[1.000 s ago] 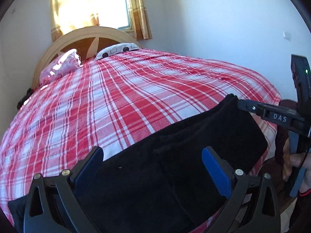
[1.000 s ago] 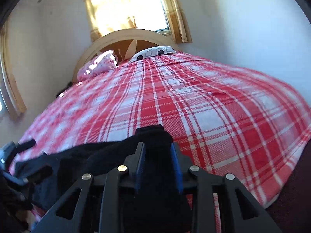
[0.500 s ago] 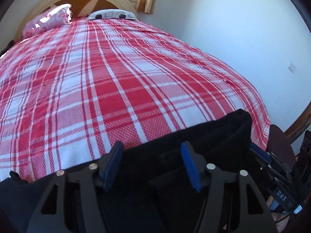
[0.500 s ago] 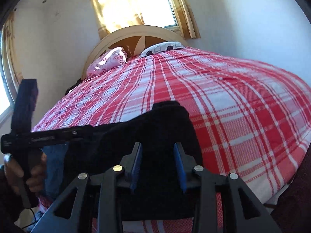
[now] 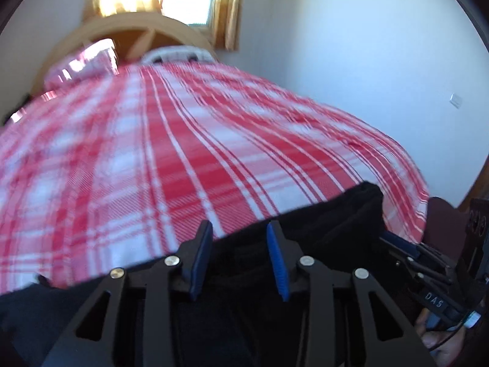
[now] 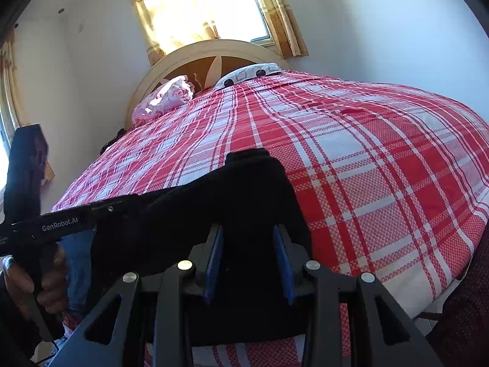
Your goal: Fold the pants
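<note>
Black pants (image 5: pixel 330 229) lie along the near edge of a red-and-white plaid bed (image 5: pixel 189 159); they also show in the right wrist view (image 6: pixel 244 195). My left gripper (image 5: pixel 240 229) sits over the pants' far edge, its blue pads (image 5: pixel 276 257) partly closed with black cloth between them. My right gripper (image 6: pixel 247 232) is on the pants' right end, its pads (image 6: pixel 282 260) narrowly apart around the cloth. Each gripper shows in the other's view, the left one (image 6: pixel 101 211) on the left, the right one (image 5: pixel 406 253) on the right.
A cream headboard (image 6: pixel 214 52), a pink pillow (image 6: pixel 165 98) and a patterned pillow (image 6: pixel 250 72) stand at the bed's far end under a curtained window (image 6: pixel 232 9). A white wall runs along the right. A dark chair (image 6: pixel 464 321) is beside the bed's near right corner.
My left gripper's jaws have narrowed from wide open and it has moved forward to the pants' far edge. My right gripper has held its place on the pants' right end.
</note>
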`<action>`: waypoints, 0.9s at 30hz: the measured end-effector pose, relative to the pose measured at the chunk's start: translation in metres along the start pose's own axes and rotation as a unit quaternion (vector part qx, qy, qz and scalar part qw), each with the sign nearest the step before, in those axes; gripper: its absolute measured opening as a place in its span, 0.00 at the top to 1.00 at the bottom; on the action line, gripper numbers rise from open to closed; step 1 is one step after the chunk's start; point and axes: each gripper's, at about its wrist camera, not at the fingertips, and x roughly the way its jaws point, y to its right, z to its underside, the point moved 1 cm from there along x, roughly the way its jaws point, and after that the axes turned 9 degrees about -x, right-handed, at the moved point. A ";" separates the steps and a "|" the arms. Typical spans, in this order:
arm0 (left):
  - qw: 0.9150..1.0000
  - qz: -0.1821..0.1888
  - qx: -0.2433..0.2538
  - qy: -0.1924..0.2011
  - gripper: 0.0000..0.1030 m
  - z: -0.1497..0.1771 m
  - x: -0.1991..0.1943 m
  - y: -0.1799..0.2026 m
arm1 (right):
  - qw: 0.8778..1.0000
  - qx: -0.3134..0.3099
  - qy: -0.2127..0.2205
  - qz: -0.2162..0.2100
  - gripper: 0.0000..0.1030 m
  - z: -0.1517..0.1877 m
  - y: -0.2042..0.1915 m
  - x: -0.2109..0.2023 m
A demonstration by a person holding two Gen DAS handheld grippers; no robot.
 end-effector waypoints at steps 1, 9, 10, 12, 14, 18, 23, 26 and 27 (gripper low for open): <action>1.000 -0.007 0.011 0.011 0.56 0.000 -0.006 0.001 | 1.000 0.000 0.000 -0.001 0.65 0.000 0.001 0.000; 0.992 0.047 -0.048 -0.104 0.53 0.015 0.020 -0.009 | 1.000 0.005 0.002 -0.010 0.62 0.001 0.003 0.001; 0.990 0.055 -0.064 -0.109 0.53 0.016 0.024 -0.012 | 1.000 0.005 0.002 -0.011 0.61 0.001 0.002 0.001; 0.989 0.071 -0.075 -0.108 0.54 0.013 0.025 -0.011 | 1.000 0.002 0.001 -0.010 0.60 0.002 0.001 0.001; 0.983 0.099 -0.096 -0.123 0.57 0.009 0.028 -0.011 | 1.000 0.001 0.003 -0.010 0.60 0.002 0.001 0.001; 0.971 0.135 -0.142 -0.139 0.84 0.009 0.030 -0.018 | 1.000 0.002 0.004 -0.011 0.59 0.003 0.002 0.001; 0.973 0.136 -0.140 -0.121 0.89 0.015 0.024 -0.019 | 1.000 0.004 0.006 -0.012 0.58 0.003 0.003 0.002; 0.977 0.135 -0.135 -0.099 0.89 0.009 0.013 -0.022 | 1.000 0.000 0.006 -0.010 0.57 0.003 0.001 0.002; 0.978 0.134 -0.132 -0.091 0.89 0.007 0.006 -0.023 | 1.000 0.000 0.006 -0.010 0.57 0.003 0.001 0.001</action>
